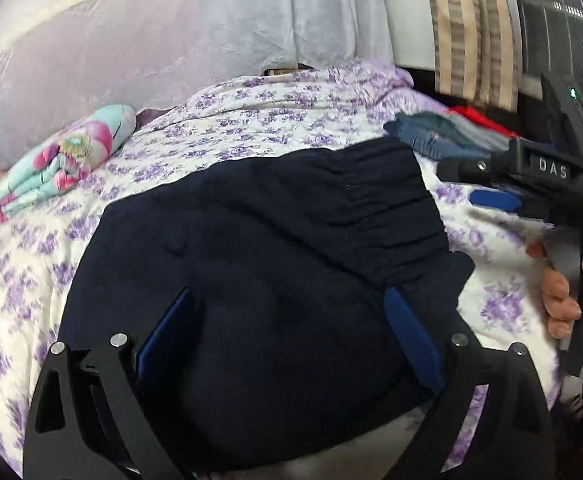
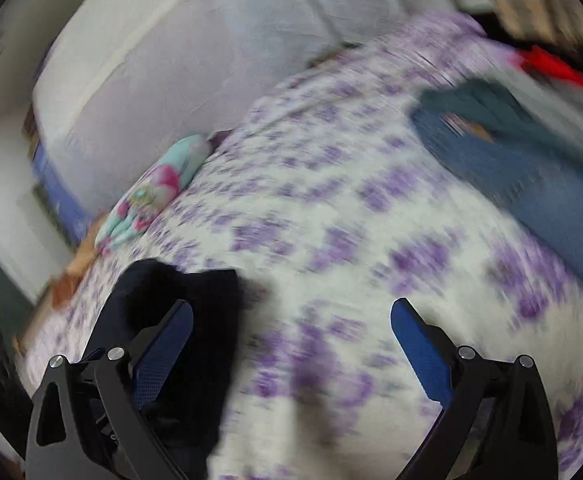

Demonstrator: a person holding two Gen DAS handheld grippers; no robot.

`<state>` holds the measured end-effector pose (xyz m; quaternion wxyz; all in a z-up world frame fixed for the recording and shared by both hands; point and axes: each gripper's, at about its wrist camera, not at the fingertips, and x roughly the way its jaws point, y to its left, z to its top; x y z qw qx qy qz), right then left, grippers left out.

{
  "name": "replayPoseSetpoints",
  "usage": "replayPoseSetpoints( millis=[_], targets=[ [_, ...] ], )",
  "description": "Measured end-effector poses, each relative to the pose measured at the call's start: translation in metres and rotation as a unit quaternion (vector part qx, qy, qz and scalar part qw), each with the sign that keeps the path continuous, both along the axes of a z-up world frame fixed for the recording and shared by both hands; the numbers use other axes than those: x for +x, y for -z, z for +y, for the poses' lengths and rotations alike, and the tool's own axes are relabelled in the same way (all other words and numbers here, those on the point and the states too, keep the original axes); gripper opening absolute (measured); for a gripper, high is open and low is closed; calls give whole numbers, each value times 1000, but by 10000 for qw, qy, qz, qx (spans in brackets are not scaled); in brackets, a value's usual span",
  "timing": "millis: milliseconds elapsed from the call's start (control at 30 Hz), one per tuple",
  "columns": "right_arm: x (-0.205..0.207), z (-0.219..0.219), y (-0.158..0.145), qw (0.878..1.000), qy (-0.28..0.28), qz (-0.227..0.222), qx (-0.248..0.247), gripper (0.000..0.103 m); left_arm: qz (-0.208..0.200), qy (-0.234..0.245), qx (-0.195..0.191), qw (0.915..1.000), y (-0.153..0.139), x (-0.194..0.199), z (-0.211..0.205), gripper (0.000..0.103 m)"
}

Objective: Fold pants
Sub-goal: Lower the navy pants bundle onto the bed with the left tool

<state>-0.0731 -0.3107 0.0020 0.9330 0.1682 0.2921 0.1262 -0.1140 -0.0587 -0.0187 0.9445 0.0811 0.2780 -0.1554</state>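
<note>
- The white letters "DAS" (image 1: 552, 169) stand on the black body of the right tool (image 1: 487, 184), seen side-on at the right edge of the left wrist view; no other writing is readable.
- A dark navy pair of pants with a gathered elastic waistband (image 1: 259, 280) lies folded on a bed under a white sheet printed with purple flowers (image 1: 251, 128).
- The left tool (image 1: 291, 344) hangs over the pants with its blue-padded jaws spread wide, clasping nothing; the cloth lies below and between them.
- In its own blurred view, the right tool (image 2: 291, 344) is likewise wide apart and empty above the sheet (image 2: 351, 220), the pants (image 2: 195, 320) just beside its left finger.
- Only the left view shows a person's hand (image 1: 563, 300) gripping the right tool's handle.
- A folded turquoise-and-pink floral cloth (image 1: 63, 160) sits near the wall.
- A pile of blue denim and teal clothes (image 2: 531, 168) with something red behind appears larger in the right view.
</note>
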Motion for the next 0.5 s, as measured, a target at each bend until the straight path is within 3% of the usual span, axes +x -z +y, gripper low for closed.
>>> replayPoseSetpoints(
  millis=[133, 200, 233, 300, 333, 367, 400, 500],
  targets=[
    [1, 47, -37, 9946, -488, -556, -732, 99, -699, -168, 279, 9970, -17, -19, 2, 94],
    [16, 69, -38, 9895, -587, -433, -1245, 99, -491, -87, 321, 9982, -17, -16, 2, 98],
    [32, 77, -26, 9859, -487, -160, -1591, 99, -296, -54, 383, 9988, -11, -8, 0, 98],
    [56, 74, 0, 9835, -224, 142, -1788, 100, 145, -54, 416, 9990, 11, 10, -3, 99],
    [75, 58, 19, 9881, -215, 532, -1429, 100, 276, -73, 162, 9995, 12, 13, 3, 99],
    [84, 36, 27, 9943, -343, 843, -553, 100, 364, -89, 67, 9993, 9, 16, 5, 99],
    [86, 27, 31, 9945, -315, 949, -306, 100, 384, -85, 69, 9992, 9, 16, 5, 99],
    [78, 33, 26, 9953, -229, 709, -615, 100, 266, -90, 130, 9995, 10, 13, 5, 99]
  ],
)
